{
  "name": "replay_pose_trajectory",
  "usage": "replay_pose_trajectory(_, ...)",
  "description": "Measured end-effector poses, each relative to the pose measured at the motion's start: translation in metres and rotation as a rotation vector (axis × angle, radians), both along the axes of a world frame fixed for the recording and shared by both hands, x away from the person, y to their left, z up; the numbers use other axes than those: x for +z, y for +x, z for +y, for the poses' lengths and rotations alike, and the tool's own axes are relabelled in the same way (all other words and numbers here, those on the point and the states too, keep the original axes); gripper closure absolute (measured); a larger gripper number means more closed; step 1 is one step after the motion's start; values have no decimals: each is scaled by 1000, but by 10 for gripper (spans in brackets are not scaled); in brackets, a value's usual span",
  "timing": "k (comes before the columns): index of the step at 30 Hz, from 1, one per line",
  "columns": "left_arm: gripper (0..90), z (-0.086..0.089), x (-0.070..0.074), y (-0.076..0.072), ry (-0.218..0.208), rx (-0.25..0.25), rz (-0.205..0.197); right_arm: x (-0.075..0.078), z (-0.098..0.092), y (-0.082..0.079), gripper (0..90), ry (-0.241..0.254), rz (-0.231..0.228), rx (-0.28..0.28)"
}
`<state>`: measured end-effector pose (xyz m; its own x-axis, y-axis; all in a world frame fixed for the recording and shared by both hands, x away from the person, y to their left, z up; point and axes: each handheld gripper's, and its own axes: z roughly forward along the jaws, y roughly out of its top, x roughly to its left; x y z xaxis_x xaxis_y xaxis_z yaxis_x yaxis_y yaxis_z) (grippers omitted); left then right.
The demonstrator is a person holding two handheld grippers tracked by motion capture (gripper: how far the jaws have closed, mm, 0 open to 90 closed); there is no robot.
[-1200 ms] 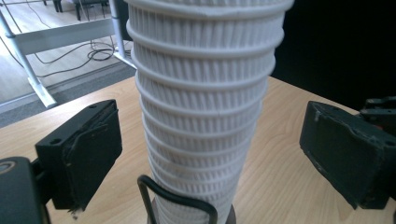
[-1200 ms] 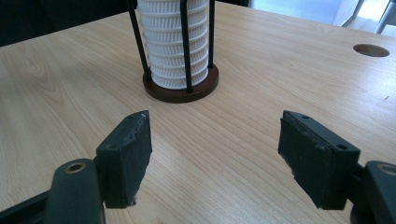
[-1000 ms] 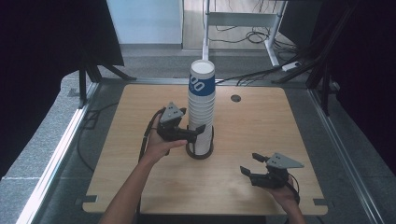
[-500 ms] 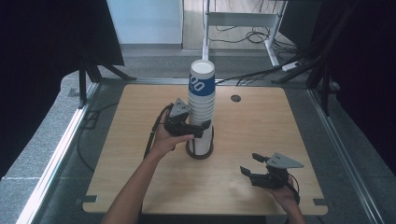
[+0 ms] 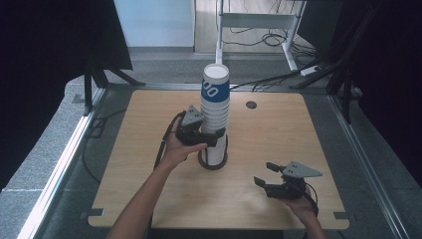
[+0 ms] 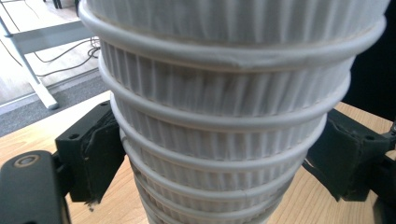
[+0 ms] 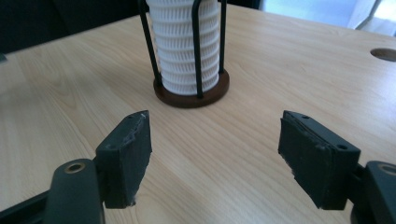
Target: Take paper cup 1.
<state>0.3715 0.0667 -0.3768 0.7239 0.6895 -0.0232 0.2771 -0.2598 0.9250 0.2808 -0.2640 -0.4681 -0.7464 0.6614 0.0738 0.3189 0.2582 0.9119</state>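
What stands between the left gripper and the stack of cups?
Nothing visible does. The left gripper, whose jaws have just been closing, has the stack of cups directly between its pads, which touch the ribbed sides.

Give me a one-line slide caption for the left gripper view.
Left gripper closing its jaws around a stack of ribbed white cups above the wooden table.

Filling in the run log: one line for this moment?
left gripper: jaws just closing around cup stack | right gripper: open, idle over table | holder: upright
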Motion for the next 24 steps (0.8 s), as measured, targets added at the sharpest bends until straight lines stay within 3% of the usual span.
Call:
replay_pose_trajectory(3,128,0,0,0,0,-2,0,4,0,3,263,3,-6,4)
replay_pose_trajectory(8,128,1,0,0,-2,-5,0,23,1,10,271,69,-27,27)
replay_pose_trajectory(21,128,1,0,0,-1,-3,2,66,1,29,269,101,-45,80)
replay_pose_trajectory(24,128,1,0,-1,-1,-2,2,85,7,35,269,87,-64,98)
